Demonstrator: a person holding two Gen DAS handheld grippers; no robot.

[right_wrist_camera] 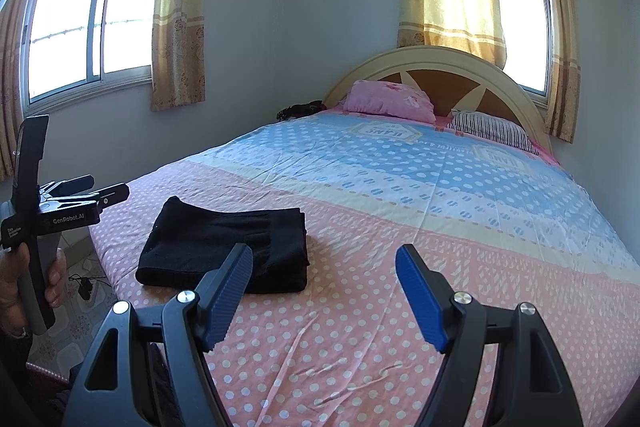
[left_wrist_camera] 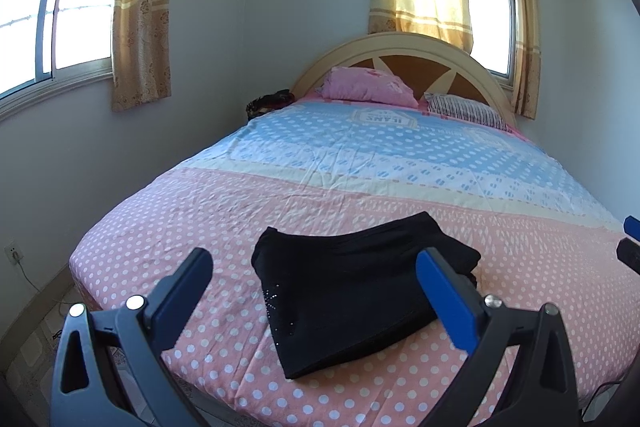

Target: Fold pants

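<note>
The black pants (left_wrist_camera: 352,291) lie folded into a compact rectangle on the pink dotted sheet near the foot of the bed; they also show in the right wrist view (right_wrist_camera: 228,247). My left gripper (left_wrist_camera: 316,267) is open and empty, held above and just in front of the pants. My right gripper (right_wrist_camera: 324,263) is open and empty, to the right of the pants over bare sheet. The left gripper also appears from the side in the right wrist view (right_wrist_camera: 108,191), held in a hand. The right gripper's tip shows at the right edge of the left wrist view (left_wrist_camera: 631,239).
The bed (right_wrist_camera: 440,187) has a pink and blue dotted sheet, a pink pillow (right_wrist_camera: 390,101), a striped pillow (right_wrist_camera: 492,131) and a rounded headboard (right_wrist_camera: 440,67). A dark item (right_wrist_camera: 300,109) lies at the bed's far left corner. Walls and curtained windows surround it. Cables lie on the floor (right_wrist_camera: 84,285).
</note>
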